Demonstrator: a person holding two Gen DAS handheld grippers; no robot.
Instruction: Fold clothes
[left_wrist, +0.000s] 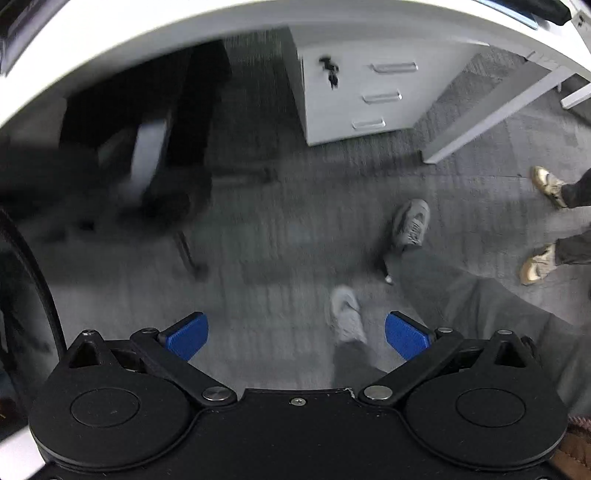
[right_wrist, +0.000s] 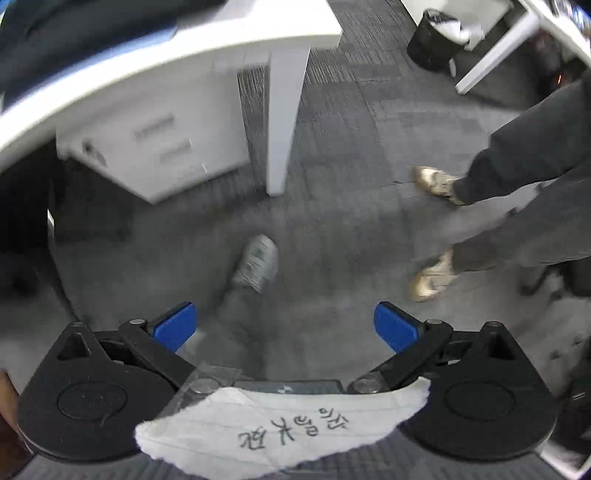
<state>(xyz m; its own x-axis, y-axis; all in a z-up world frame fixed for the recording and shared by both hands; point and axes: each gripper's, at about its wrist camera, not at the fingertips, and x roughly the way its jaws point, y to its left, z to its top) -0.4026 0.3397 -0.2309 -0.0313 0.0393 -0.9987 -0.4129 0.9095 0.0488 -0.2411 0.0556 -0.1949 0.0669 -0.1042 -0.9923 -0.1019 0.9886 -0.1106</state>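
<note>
While both wrist views point down at grey carpet (left_wrist: 295, 229), no garment for folding can be identified in either; its direction, long axis and nearer hand cannot be told

Item 1, left gripper (left_wrist: 295, 332): blue pads spread wide, nothing between them. Below the gap, the wearer's grey shoe (left_wrist: 347, 317) and dark trouser leg; a second grey shoe (left_wrist: 412, 221) lies further out

Item 2, right gripper (right_wrist: 284, 326): blue pads likewise wide apart, empty. A torn paper label (right_wrist: 280, 424) with handwriting is taped across its body

Item 3, white desk (right_wrist: 155, 66): its edge arcs over the top of both views, with a leg (right_wrist: 284, 122) and a drawer unit (left_wrist: 354, 85) beneath. Dark shapes on the tabletop's far side at the upper left of the right view may be cloth, but are too blurred to name

Item 4, a second person: tan shoes (right_wrist: 432, 277) and dark trousers, to the right, well apart from both grippers

Judgement: the fold is not yet begun. Both grippers need raising toward the desk surface before any cloth edge can be addressed; neither hand shows an advantage
</note>
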